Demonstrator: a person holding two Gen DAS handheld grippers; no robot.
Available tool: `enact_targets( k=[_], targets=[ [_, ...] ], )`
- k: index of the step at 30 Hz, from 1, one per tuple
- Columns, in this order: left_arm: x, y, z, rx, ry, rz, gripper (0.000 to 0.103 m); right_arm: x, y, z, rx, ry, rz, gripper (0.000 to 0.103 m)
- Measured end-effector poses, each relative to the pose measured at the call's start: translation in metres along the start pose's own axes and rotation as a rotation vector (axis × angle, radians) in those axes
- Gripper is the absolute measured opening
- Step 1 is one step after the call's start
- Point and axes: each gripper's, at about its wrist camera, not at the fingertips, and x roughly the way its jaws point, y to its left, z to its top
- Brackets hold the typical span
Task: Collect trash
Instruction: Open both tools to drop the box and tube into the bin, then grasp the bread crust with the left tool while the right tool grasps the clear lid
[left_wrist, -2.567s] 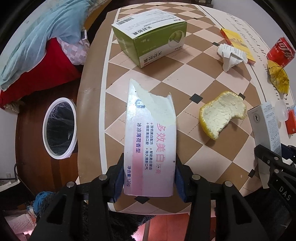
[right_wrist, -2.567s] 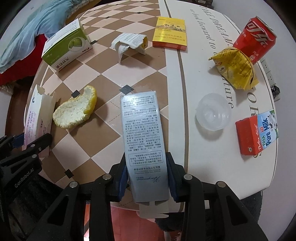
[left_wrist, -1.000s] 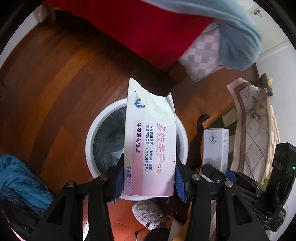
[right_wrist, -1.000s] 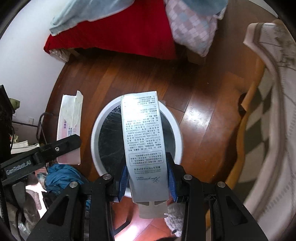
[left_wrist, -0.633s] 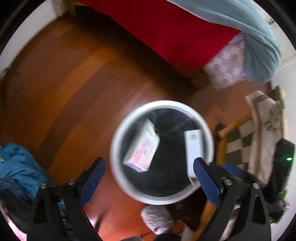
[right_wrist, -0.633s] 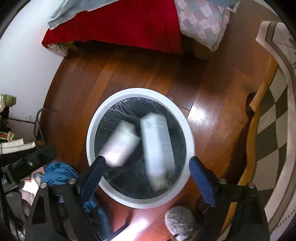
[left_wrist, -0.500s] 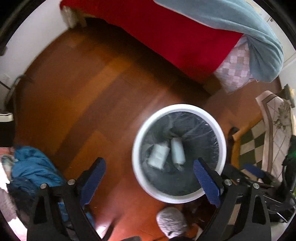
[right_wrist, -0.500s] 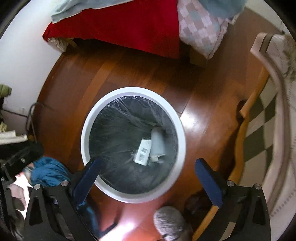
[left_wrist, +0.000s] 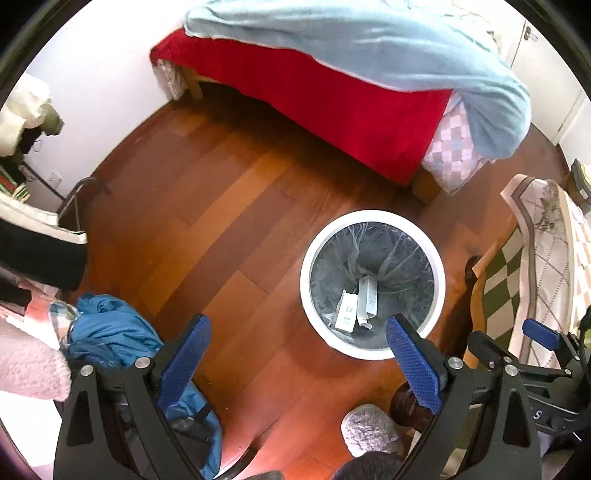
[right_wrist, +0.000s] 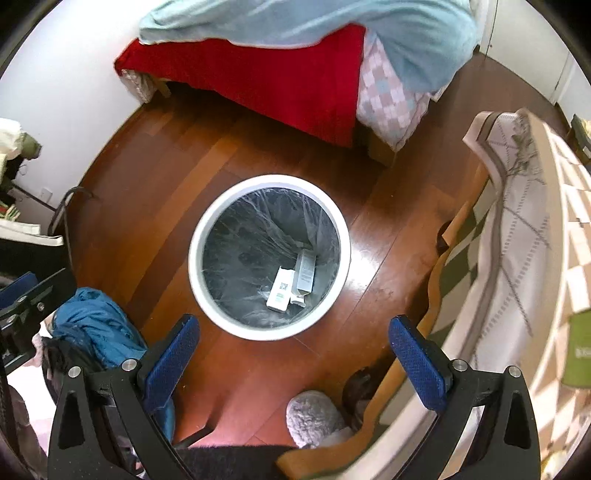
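On the far left of the white waste bin (right_wrist: 199, 258), by the wall, lies a heap of clothes topped by a crumpled blue garment (right_wrist: 92, 325), resting on the wooden floor (right_wrist: 155, 206). The left gripper (left_wrist: 299, 354) hangs above that floor just left of the bin, its two blue-padded fingers (left_wrist: 184, 358) spread wide with nothing between them. The bin stands on the floor, lined with a clear plastic bag (right_wrist: 251, 229), and two cartons lie side by side at its bottom, touching: a white toothpaste box (right_wrist: 280, 288) showing a small printed code, and to its right a grey box (right_wrist: 306, 275) with one end flap hanging out. In the left wrist view the same pair sits low in the bin, white toothpaste box (left_wrist: 346, 311) left of grey box (left_wrist: 367, 302). The right gripper (right_wrist: 291, 354) hovers above the near rim of the bin, fingers (right_wrist: 415, 363) also released and far apart, empty. Beyond the bin, a bed with a red cover (right_wrist: 258, 77) carries a pale blue blanket (right_wrist: 295, 22) and a pink checked sheet (right_wrist: 388, 99). Near the bin's front edge a grey fuzzy slipper (right_wrist: 314, 417) rests on the floor. Right of the bin rises the curved wooden edge of the table (right_wrist: 436, 291), draped with a checkered tablecloth (right_wrist: 517, 229); a green item at its far right rim is too blurred to name
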Motion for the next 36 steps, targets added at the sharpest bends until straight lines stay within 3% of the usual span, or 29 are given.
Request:
enact_targets(
  k=[14,22,28,31,36],
  targets=[
    [-0.117,-0.012,-0.049,0.036,-0.144,0.006,0.097,-0.141,-0.007,-0.061,0.018,-0.197,0.052,0.103],
    [-0.184,-0.046,-0.070,0.079,-0.255,0.006,0.097,-0.212,-0.059,-0.102,0.153,-0.279,0.124,0.103],
    [-0.206,-0.121,-0.089,0.188,-0.292,-0.093,0.097,-0.250,-0.155,-0.155,0.341,-0.297,0.076,0.103],
    [-0.190,-0.174,-0.104,0.267,-0.245,-0.151,0.097,-0.257,-0.223,-0.192,0.475,-0.284,-0.015,0.103],
    [-0.146,-0.268,-0.138,0.372,-0.101,-0.269,0.097,-0.242,-0.333,-0.256,0.688,-0.215,-0.158,0.103]
  ],
)
